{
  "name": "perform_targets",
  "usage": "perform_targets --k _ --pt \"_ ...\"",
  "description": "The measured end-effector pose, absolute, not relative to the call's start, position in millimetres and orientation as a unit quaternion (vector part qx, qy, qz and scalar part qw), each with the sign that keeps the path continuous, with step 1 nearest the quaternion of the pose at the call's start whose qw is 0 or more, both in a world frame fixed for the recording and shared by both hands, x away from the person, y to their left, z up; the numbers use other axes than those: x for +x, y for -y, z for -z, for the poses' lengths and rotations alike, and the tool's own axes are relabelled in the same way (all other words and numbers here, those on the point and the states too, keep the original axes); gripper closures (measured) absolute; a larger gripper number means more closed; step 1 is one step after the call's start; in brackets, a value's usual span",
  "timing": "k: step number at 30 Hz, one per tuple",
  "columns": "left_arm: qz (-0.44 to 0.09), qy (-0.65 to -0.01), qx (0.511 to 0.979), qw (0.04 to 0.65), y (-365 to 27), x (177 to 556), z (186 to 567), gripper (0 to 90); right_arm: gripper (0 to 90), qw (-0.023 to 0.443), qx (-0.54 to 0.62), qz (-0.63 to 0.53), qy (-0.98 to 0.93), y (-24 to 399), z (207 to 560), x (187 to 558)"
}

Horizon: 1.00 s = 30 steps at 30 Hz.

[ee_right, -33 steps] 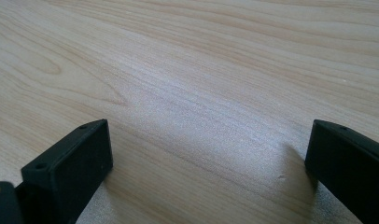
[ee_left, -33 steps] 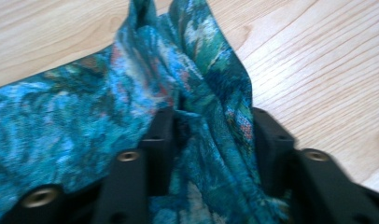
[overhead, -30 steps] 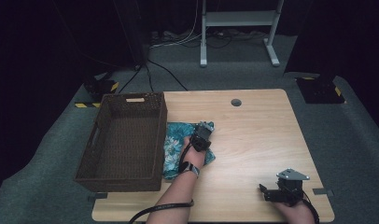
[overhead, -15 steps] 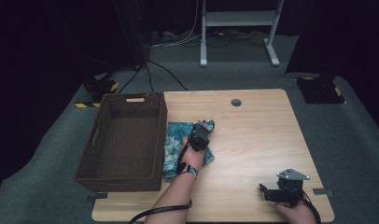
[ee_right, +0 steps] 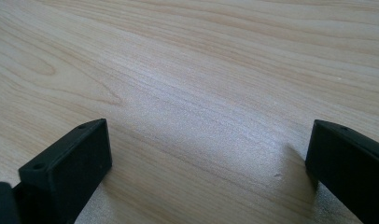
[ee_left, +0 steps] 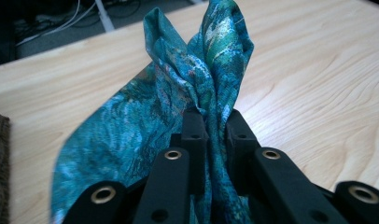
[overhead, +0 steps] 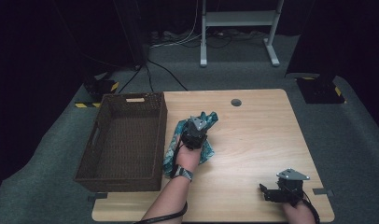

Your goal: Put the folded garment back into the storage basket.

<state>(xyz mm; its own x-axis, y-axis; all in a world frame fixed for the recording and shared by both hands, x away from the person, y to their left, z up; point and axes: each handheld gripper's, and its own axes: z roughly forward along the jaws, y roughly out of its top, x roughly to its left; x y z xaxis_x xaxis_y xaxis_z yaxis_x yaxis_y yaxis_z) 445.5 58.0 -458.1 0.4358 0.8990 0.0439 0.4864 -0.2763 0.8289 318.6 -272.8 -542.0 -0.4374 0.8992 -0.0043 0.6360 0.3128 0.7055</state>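
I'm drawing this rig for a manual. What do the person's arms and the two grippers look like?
Both forearms are bare, with no sleeves. The left wrist wears a watch with a dark strap. The left gripper and right gripper are black, each with two blocky jaws carrying small round screw holes and brass-ringed pivots. A grey three-cornered plate tops each one, and a black cable trails back from the left.

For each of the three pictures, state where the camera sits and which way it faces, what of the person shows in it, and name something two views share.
High view: above the person's side, looking forward and down on the table, the basket, both forearms, the left gripper and the right gripper.
Left gripper view: rides on the left gripper, looking along jaws shut on the teal cloth.
Right gripper view: rides on the right gripper, looking over bare tabletop between open jaws.
Shared: the high and left gripper views both show the cloth.
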Motion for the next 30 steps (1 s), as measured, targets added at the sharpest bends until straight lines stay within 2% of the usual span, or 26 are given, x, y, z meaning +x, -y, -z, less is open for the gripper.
perform_targets --k 20,30 --pt "-0.272 -0.437 0.718 0.468 -82 423 415 81.2 0.2 0.205 0.490 -0.322 -0.784 273 542 319" --pt "-0.279 -0.435 0.706 0.484 -94 419 404 81.1 0.2 0.205 0.492 -0.322 -0.782 273 542 319"
